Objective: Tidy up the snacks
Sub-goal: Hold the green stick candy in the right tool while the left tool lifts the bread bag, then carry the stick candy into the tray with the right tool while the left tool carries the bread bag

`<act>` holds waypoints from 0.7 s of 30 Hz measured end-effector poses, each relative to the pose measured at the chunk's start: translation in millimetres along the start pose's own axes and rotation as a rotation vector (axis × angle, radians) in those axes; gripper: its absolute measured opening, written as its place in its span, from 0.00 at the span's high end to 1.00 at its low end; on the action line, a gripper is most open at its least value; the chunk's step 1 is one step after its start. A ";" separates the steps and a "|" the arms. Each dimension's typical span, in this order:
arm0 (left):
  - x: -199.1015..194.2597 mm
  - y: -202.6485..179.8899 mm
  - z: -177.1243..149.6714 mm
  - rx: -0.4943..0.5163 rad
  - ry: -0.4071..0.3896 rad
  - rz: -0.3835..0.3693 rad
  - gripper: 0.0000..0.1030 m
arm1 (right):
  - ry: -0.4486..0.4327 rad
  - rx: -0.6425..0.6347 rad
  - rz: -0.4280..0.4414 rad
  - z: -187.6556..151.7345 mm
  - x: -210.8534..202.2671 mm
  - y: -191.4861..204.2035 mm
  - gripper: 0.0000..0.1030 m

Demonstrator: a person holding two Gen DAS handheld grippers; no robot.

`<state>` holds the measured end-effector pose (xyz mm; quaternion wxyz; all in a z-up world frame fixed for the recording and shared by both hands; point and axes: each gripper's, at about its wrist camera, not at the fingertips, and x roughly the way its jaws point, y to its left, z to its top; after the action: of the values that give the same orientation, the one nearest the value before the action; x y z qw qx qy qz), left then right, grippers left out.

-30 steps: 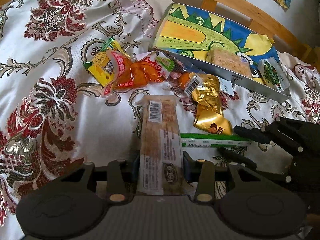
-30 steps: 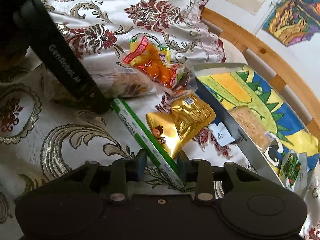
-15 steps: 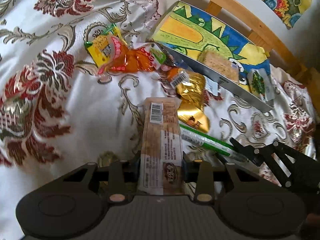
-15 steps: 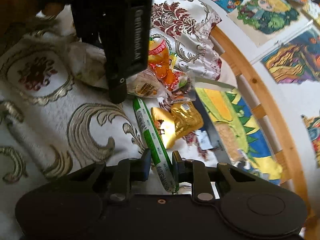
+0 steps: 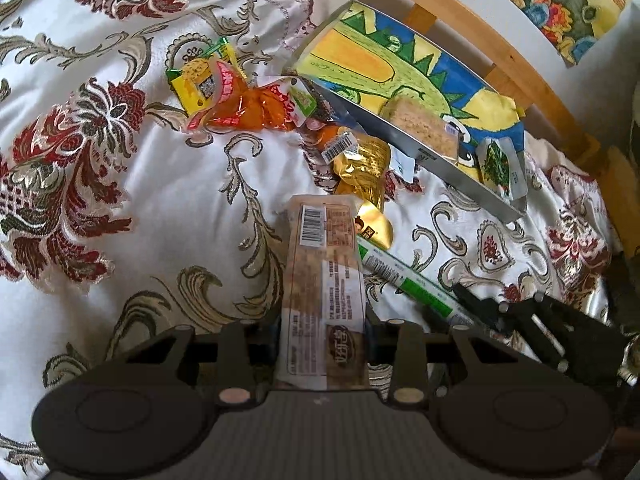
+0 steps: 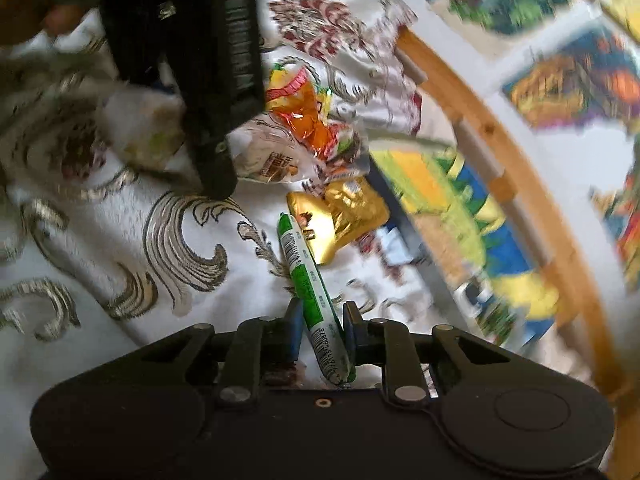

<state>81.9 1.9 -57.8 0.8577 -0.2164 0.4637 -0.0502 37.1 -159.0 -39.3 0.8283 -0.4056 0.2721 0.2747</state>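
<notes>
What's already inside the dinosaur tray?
The dinosaur tray holds a tan cracker pack mid-tray and a clear packet of green vegetables at its near end. Its raised metal side hides whatever lies low against that wall.

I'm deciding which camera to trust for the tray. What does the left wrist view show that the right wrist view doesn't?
Only the left wrist view shows the tray sharply, with a biscuit pack and a green-printed sachet lying in it, and the left gripper shut on the long barcoded snack bar.

Only the right wrist view shows the right gripper clamping the green stick snack from behind; its tray is blurred.

Both share the gold packets, the orange packets and the floral bedcover.
</notes>
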 end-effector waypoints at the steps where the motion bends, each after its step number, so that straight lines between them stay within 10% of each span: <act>1: 1.0 -0.8 -0.2 0.007 -0.001 0.005 0.61 | -0.001 0.025 0.008 -0.1 1.9 -2.7 0.77; 13: 12.8 -3.0 0.8 0.062 -0.009 0.034 0.61 | -0.003 0.220 0.149 2.9 41.9 -24.7 0.70; 21: 5.9 -5.2 -1.0 -0.004 -0.016 -0.017 0.61 | -0.053 0.027 0.057 1.5 15.0 -0.5 0.82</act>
<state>85.1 -4.8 -60.6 0.8605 -0.2226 0.4549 -0.0547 48.3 -154.5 -48.3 0.8324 -0.3792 0.2650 0.3050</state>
